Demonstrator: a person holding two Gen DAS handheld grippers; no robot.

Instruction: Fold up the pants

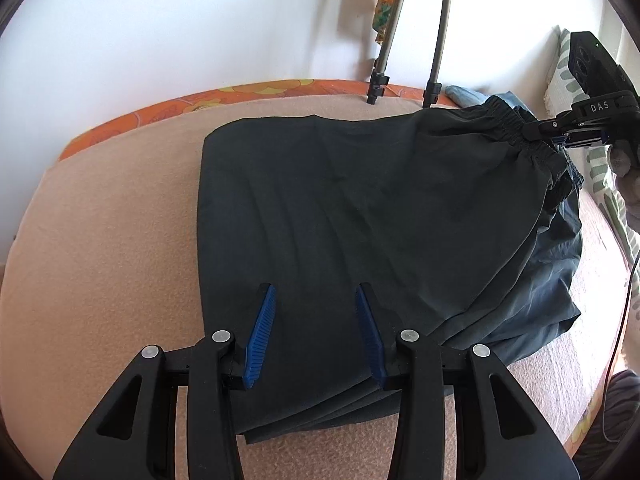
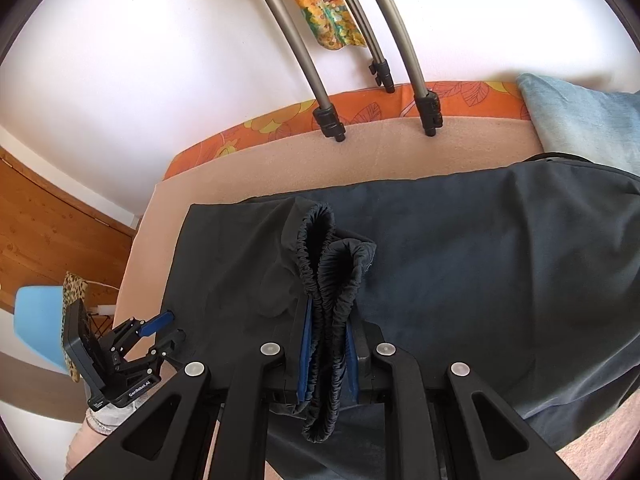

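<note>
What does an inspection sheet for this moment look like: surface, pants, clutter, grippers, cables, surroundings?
Surface: peach blanket over an orange floral sheet.
Job's things: dark pants lying partly folded on the blanket; waistband lifted and bunched.
Clutter: blue cloth at the far right; tripod legs standing on the blanket's far edge.
Grippers: left gripper open, above the pants, holding nothing; right gripper shut on the waistband.
Cables: a thin black cable hanging at the right edge.
Surroundings: white wall, patterned fabric hanging on the tripod, wooden panel, blue chair.
</note>
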